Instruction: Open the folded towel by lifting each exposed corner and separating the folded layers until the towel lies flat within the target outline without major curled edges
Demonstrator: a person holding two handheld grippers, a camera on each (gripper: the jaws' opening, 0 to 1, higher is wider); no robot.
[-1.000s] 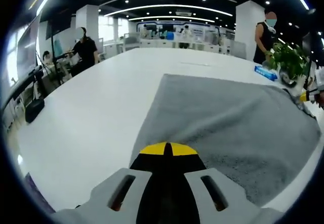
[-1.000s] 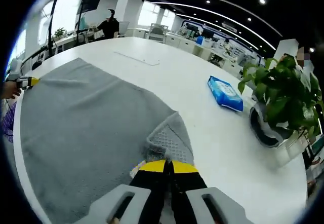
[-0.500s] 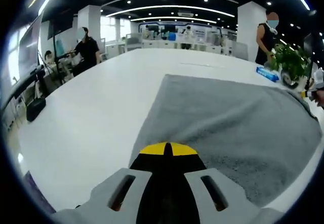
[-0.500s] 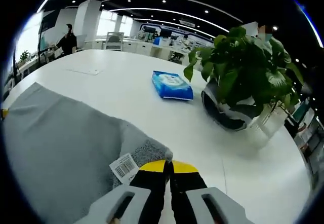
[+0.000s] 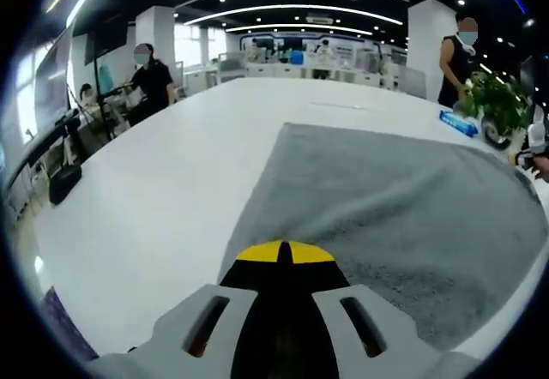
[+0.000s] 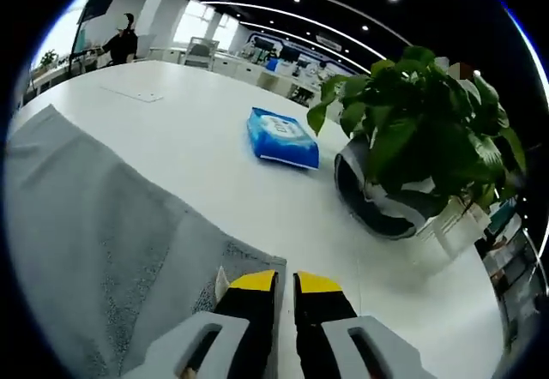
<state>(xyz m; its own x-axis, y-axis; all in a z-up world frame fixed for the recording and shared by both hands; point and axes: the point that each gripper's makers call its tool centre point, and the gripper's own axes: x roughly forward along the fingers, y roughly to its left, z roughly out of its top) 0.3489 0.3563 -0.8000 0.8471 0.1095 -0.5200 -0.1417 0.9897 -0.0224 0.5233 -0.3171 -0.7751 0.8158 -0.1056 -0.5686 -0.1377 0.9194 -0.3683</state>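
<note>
Towel spread on tabletop, looks nearly flat. My left claw pinched on near corner. My right claw slightly parted at other corner, seems released. Judged step: final flattening. Next: release left, check edges for curl.

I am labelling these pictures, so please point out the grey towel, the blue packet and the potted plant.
grey towel (image 5: 403, 199): left gripper view, middle of its flat spread surface.
blue packet (image 6: 281, 137): right gripper view, centre of its top face.
potted plant (image 6: 412, 143): right gripper view, on its green leaves above the pot.
</note>
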